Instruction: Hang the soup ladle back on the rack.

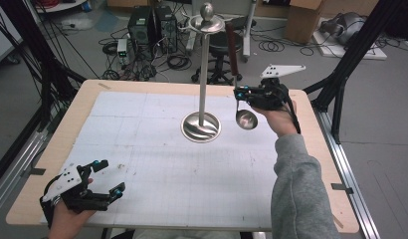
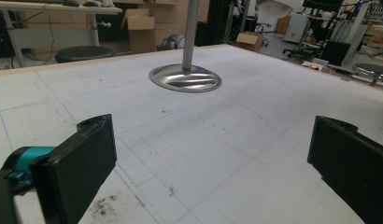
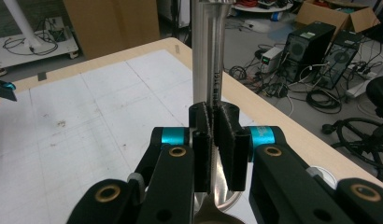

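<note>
Standing mid-table [image 1: 142, 149], the stand [image 1: 202, 99] is heavy steel; my right gripper [image 3: 213, 140] clamps the stiff, slippery ladle [image 1: 244, 117] by its handle beside it; my left gripper [image 1: 105, 179] rests wide, empty.

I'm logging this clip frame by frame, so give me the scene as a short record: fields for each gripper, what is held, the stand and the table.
left gripper: open, holds nothing, low over the near left of the table
right gripper: shut on the ladle's metal shaft, raised to the right of the stand
ladle: hangs bowl down, dark handle up beside the stand's top ring
stand: upright steel pole on a round base, mid table
table: wooden edge, white gridded mat with a few smudges
</note>
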Demonstrator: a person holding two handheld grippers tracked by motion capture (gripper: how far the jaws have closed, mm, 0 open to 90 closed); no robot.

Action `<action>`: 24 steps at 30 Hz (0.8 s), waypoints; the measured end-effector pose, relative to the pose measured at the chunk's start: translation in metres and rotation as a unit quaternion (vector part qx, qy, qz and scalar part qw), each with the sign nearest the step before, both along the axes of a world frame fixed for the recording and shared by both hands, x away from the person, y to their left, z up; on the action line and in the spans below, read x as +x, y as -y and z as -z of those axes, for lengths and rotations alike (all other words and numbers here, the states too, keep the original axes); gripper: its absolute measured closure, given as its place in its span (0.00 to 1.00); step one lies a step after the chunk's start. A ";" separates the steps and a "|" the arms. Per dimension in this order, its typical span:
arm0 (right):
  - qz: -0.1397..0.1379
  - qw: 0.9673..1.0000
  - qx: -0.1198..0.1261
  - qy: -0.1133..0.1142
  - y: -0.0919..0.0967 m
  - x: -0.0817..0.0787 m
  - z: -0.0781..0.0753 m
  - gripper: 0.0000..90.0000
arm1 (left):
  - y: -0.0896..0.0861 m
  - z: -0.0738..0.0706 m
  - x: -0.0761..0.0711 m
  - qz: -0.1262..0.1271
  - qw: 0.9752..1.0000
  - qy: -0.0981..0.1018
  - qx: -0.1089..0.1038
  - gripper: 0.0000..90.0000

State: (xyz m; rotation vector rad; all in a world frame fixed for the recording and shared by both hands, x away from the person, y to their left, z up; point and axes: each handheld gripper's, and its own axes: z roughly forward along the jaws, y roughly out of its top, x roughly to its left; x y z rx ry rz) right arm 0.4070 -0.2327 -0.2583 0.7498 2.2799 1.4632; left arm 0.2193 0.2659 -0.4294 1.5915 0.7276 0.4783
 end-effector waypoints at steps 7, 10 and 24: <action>0.002 1.000 -0.003 -0.003 -0.002 0.002 0.002 0.94 | 0.001 0.000 -0.001 0.000 1.000 0.000 0.003 0.02; 0.002 1.000 -0.003 -0.004 -0.004 0.003 0.003 0.94 | 0.000 0.000 -0.001 0.000 1.000 0.000 0.002 0.02; 0.002 1.000 -0.005 -0.009 -0.015 0.010 0.005 0.94 | -0.003 0.000 -0.004 -0.006 1.000 0.000 0.002 0.02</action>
